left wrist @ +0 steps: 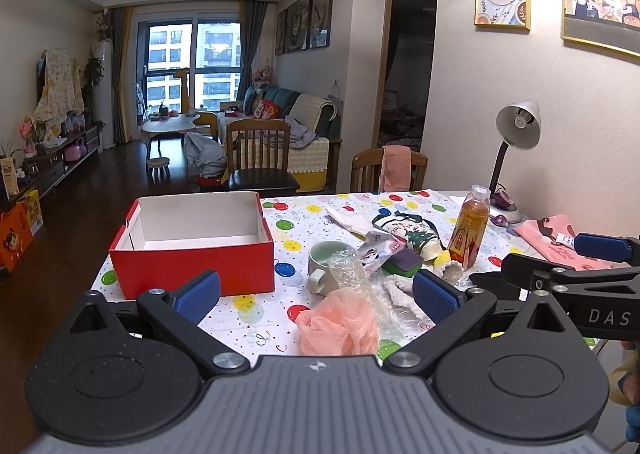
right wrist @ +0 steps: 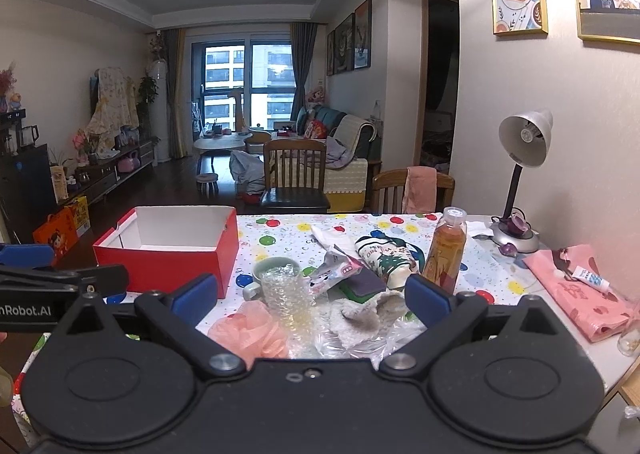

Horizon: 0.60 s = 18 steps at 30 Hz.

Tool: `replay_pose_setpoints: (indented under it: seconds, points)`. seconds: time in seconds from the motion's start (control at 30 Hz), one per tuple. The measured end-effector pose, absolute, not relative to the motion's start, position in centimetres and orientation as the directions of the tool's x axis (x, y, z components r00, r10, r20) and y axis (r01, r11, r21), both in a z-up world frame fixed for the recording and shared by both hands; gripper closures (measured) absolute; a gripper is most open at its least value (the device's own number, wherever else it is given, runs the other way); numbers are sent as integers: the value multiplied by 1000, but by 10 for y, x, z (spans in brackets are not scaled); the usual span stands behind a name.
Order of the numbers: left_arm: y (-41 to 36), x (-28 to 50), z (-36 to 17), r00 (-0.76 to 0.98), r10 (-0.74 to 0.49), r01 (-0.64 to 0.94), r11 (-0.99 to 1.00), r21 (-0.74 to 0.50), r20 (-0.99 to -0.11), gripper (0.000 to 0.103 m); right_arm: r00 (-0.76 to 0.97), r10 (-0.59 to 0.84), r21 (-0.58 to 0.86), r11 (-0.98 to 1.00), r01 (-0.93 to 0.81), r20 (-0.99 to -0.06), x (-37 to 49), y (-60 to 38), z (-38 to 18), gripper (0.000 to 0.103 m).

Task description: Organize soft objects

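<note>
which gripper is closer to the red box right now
Left. The left gripper hangs open just this side of the red box, its left finger overlapping the box's front wall in its view. The right gripper hangs open further right, over the fuzzy cloth.

My left gripper (left wrist: 316, 294) hangs with its jaws spread wide above the near table edge, and the peach mesh puff (left wrist: 340, 328) sits right between them with bare tablecloth (left wrist: 256, 318) to its left, so I have clear room on that side up to the red box (left wrist: 192, 274). The box is open-topped, with free access from above. To the right the way is crowded: a mug (left wrist: 326, 266), crumpled bubble wrap (left wrist: 352, 274), a fuzzy white cloth (right wrist: 360, 316), a sponge (left wrist: 402, 264) and a tall bottle (left wrist: 470, 232) stand close together. My right gripper (right wrist: 312, 300), also spread, faces that clutter.
</note>
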<state>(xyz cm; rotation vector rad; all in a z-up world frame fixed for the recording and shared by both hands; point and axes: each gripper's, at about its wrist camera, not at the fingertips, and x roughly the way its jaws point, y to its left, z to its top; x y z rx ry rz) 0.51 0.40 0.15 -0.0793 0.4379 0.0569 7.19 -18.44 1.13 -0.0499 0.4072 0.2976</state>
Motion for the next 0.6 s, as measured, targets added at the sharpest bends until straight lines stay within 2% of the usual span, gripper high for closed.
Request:
replay_pose_setpoints:
  seconds: [0.6]
  points:
    - [3, 5, 6, 918, 34, -59, 997, -52, -394, 0, 892, 250, -3, 963, -271, -376, 68, -178, 16, 4]
